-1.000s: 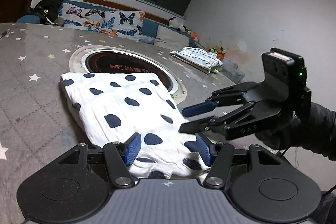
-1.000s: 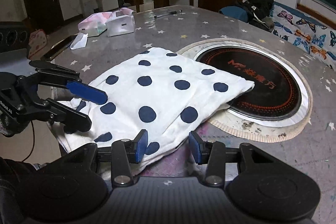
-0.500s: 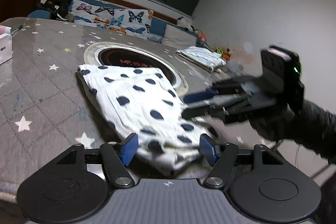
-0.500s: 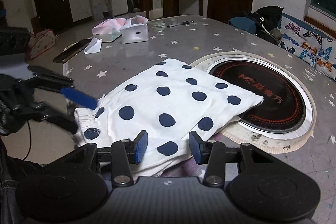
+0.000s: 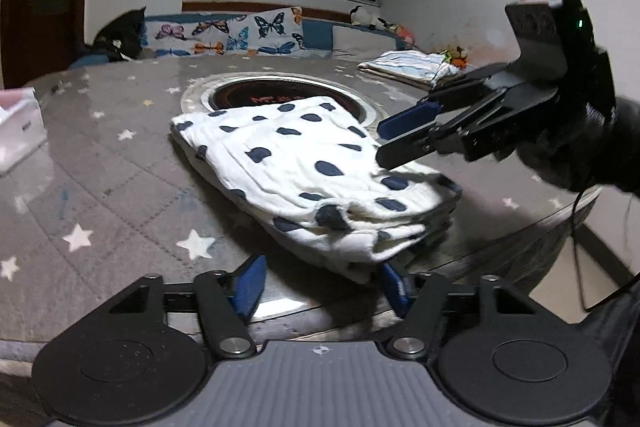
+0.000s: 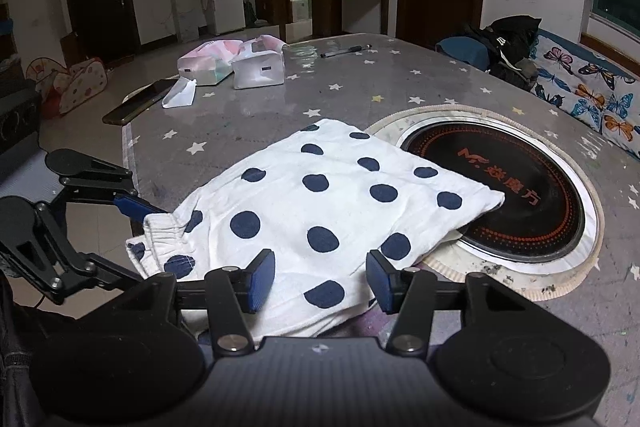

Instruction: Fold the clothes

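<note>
A folded white garment with dark blue dots (image 5: 308, 171) lies on the grey star-patterned table (image 5: 100, 195), its far end over the round cooktop (image 5: 280, 95). It also shows in the right wrist view (image 6: 320, 211). My left gripper (image 5: 320, 287) is open and empty, just before the garment's near elastic end. My right gripper (image 6: 320, 277) is open and empty, low over the garment's side edge. It also shows in the left wrist view (image 5: 404, 135), above the garment's right side. The left gripper also shows in the right wrist view (image 6: 120, 239) at the waistband end.
A folded striped cloth (image 5: 412, 67) lies at the far right of the table. Two tissue packs (image 6: 236, 63), a phone (image 6: 140, 101) and a pen (image 6: 346, 51) lie at the table's far side. The table edge (image 5: 520, 223) runs near the garment's end. A butterfly-print sofa (image 5: 240, 35) stands behind.
My left gripper has drawn back from the garment, which lay between its fingers a second ago. My right gripper has also backed off and risen a little. The garment stays folded.
</note>
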`<state>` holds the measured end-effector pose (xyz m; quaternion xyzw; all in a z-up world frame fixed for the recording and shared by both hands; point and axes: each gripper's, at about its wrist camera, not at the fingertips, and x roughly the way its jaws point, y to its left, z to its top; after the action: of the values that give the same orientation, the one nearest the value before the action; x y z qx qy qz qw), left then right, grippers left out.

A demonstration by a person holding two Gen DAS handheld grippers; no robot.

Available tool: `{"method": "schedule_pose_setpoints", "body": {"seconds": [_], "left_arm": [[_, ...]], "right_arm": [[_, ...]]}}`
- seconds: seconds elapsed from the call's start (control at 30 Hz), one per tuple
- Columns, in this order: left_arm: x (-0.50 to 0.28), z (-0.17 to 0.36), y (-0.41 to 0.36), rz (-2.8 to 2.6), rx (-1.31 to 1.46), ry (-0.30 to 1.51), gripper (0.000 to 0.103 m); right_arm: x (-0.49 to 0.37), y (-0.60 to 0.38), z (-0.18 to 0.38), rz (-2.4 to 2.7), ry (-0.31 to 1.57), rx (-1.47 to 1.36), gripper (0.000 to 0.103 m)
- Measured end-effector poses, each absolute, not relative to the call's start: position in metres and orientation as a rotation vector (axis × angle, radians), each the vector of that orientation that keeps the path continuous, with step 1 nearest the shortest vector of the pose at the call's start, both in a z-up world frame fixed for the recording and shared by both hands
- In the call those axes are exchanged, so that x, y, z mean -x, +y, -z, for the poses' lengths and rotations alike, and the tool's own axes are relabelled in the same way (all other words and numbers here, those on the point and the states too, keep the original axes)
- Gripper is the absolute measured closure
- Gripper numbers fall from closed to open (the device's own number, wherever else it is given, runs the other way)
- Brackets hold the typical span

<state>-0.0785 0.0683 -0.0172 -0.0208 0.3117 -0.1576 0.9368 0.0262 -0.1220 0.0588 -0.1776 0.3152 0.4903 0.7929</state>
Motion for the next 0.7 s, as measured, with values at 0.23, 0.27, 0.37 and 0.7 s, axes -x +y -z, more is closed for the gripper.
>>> {"method": "schedule_pose_setpoints", "body": {"seconds": [0.23, 0.27, 0.37, 0.7], "left_arm": [[0.074, 0.018, 0.084, 0.254, 0.057, 0.639, 0.058], [0.072, 0.018, 0.087, 0.239, 0.059, 0.639, 0.058], [0.062, 0.019, 0.098, 0.19, 0.056, 0.635, 0.06], [-0.002, 0.018, 0.138, 0.088, 0.075, 0.644, 0.061]], "right_arm": [[-0.026, -0.117, -0.06, -1.057, 0.671, 0.382, 0.052], [-0.026, -0.117, -0.06, -1.057, 0.671, 0.383, 0.052], [-0.026, -0.114, -0.06, -1.058, 0.671, 0.383, 0.052], [-0.027, -0.1, -0.059, -1.071, 0.655, 0.423, 0.052]]}}
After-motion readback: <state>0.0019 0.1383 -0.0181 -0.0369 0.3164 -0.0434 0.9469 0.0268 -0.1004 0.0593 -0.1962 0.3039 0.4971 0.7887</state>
